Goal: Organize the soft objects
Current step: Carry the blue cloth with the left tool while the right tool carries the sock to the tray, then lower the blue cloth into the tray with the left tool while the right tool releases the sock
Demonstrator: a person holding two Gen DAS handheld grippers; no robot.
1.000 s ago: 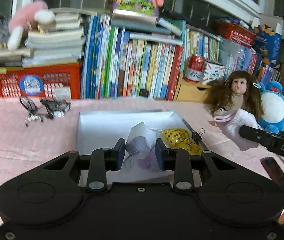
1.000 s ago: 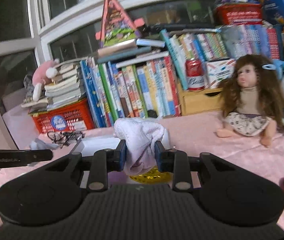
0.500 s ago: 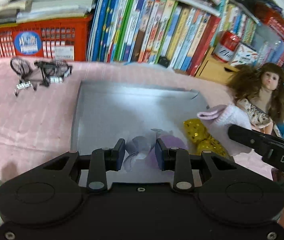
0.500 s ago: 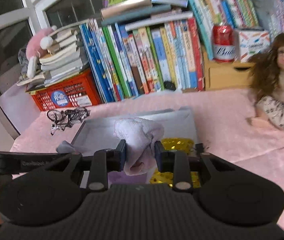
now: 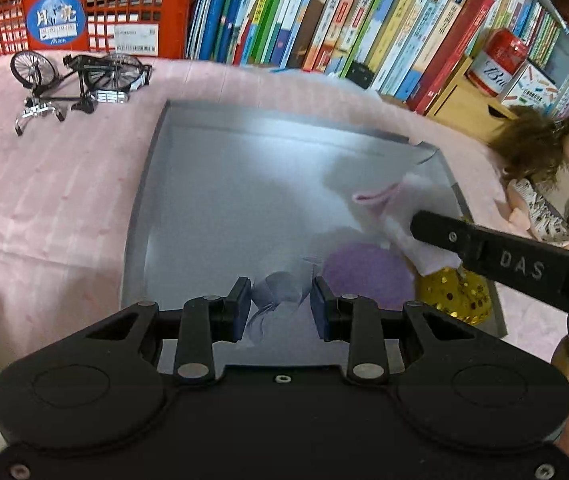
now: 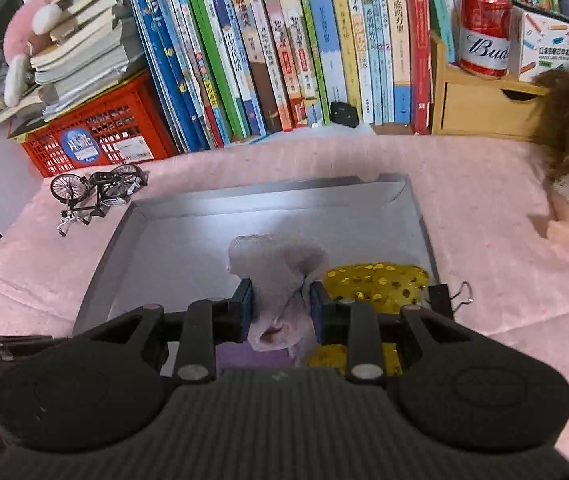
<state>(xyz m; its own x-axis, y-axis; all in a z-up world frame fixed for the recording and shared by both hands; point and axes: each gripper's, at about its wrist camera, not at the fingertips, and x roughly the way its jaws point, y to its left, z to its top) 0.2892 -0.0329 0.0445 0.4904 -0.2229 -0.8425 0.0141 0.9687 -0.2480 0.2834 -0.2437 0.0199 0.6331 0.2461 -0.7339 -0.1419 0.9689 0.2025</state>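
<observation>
Now down over the tray, both grippers, where a second back still up facing the bookshelf. Left gripper clamped on a sheer grey-lilac cloth, held low at the tray's near edge; no change in that grip. Right gripper likewise pinching the pale pink sock, hanging above the tray's near right part, not yet on the floor as far as can be judged. Just under and beside the sock, inside the tray: a purple pad and a gold sequin piece at the near right corner. Rest of the tray bare. Beyond the tray's far left corner, a toy bicycle; off its right side, a doll; behind the tray, books. Meaning, probably: carrying done, release next, with both soft items poised to join those already inside.
</observation>
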